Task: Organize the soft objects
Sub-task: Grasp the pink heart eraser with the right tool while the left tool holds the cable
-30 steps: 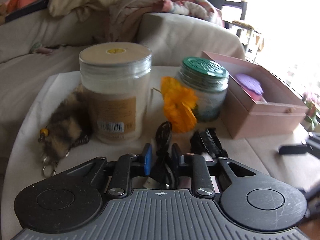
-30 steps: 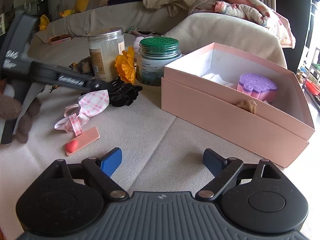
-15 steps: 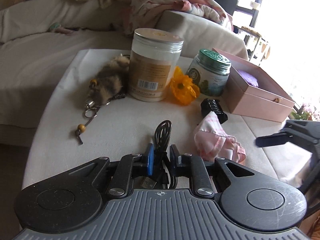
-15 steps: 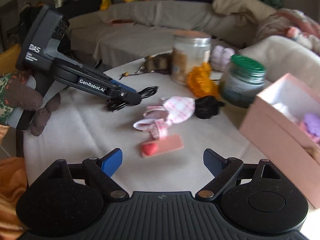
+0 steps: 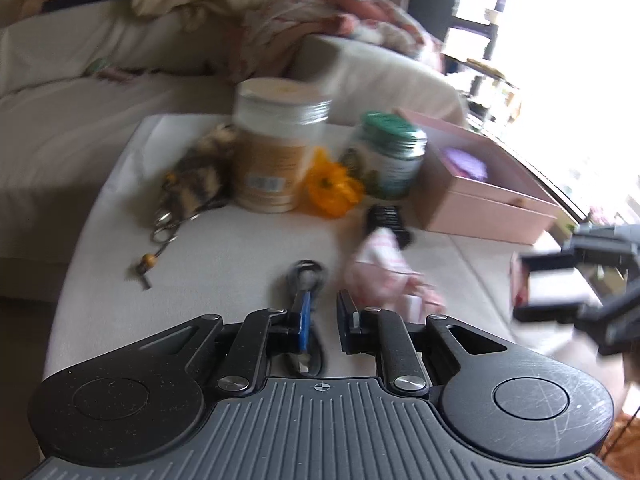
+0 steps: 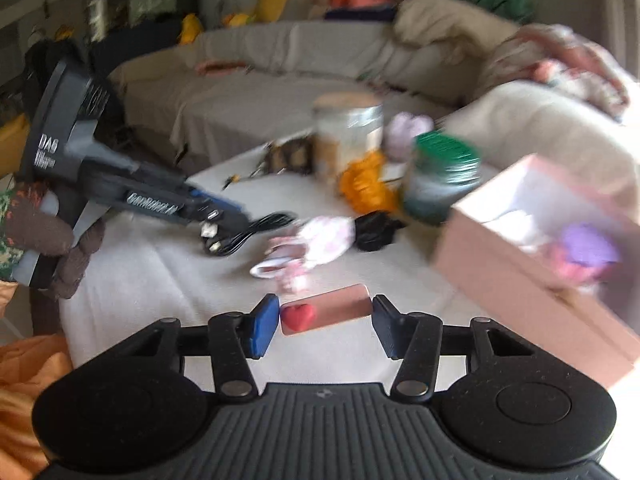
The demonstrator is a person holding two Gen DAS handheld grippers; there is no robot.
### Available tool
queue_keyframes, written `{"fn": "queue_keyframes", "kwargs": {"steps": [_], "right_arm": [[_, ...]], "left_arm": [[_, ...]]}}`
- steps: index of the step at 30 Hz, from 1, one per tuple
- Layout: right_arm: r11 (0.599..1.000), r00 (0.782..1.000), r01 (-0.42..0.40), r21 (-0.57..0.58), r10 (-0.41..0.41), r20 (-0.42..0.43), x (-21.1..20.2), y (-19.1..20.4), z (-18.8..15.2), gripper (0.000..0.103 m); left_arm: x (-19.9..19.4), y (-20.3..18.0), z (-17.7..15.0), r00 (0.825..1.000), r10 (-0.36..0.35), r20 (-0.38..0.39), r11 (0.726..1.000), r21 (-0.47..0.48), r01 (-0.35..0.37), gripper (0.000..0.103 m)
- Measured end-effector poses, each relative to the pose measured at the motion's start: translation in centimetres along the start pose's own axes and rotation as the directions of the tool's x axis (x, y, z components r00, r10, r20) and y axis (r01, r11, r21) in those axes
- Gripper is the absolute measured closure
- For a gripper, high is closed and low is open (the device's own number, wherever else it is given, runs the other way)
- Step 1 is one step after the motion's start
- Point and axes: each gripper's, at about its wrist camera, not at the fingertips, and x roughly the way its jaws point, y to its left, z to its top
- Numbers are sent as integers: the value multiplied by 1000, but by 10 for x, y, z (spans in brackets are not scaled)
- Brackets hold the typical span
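My left gripper [image 5: 323,320] has opened a little; a coiled black USB cable [image 5: 306,280] lies on the white cloth between and under its fingers, no longer pinched. It also shows in the right wrist view [image 6: 244,234]. My right gripper [image 6: 325,322] is closed around a pink rectangular pad with a red heart [image 6: 324,310], fingers at both ends. A pink checked cloth bow [image 6: 316,240] lies beyond it, next to a black hair claw [image 6: 374,226]. An orange fabric flower [image 5: 332,188] and a furry keychain [image 5: 200,178] lie by the jars. The pink box [image 5: 480,184] holds a purple sponge [image 5: 466,164].
A tall clear jar [image 5: 280,148] and a green-lidded jar [image 5: 390,156] stand at the back of the table. A sofa with blankets [image 5: 120,60] surrounds the table. The table's left edge [image 5: 80,240] drops off. Both views are blurred.
My left gripper moved back, lowered the cable onto the cloth and opened slightly. My right gripper came down to the pink heart pad and closed around it.
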Motion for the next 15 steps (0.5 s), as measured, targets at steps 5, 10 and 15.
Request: {"fn": "queue_keyframes", "kwargs": {"steps": [5, 10, 15], "right_arm": [[987, 986, 141, 80, -148, 81, -47, -25, -16, 52], [971, 977, 186, 152, -199, 73, -51, -38, -31, 52], [980, 989, 136, 144, -143, 39, -22, -32, -28, 52]], "left_arm": [[-9, -12, 4, 1000, 16, 22, 1000, 18, -17, 86], [2, 0, 15, 995, 99, 22, 993, -71, -97, 84], [25, -4, 11, 987, 157, -46, 988, 7, -157, 82]]}}
